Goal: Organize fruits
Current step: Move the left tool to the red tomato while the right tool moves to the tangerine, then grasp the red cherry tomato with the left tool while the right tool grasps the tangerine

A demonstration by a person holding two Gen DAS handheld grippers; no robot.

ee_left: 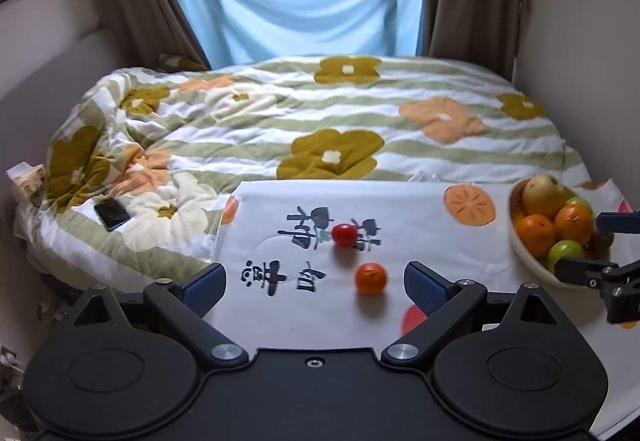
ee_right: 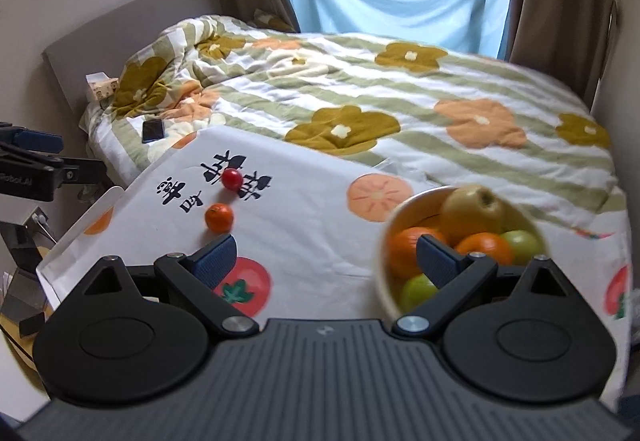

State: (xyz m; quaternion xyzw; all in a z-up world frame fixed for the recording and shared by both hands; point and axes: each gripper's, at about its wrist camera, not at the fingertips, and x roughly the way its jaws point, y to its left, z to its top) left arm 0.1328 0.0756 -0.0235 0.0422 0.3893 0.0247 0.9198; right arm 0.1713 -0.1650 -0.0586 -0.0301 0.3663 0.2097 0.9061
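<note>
An orange mandarin and a small red tomato lie loose on the white printed cloth. My left gripper is open, with the mandarin just ahead between its blue pads. A cream bowl at the right holds oranges, green fruits and a yellowish pear. My right gripper is open beside the bowl, its right finger in front of the bowl's fruit. In the left wrist view the right gripper shows at the bowl's near side.
The cloth covers a small table pushed against a bed with a flowered quilt. A dark phone lies on the quilt at the left. Curtains and a blue sheet hang at the window behind. The table's left edge drops off.
</note>
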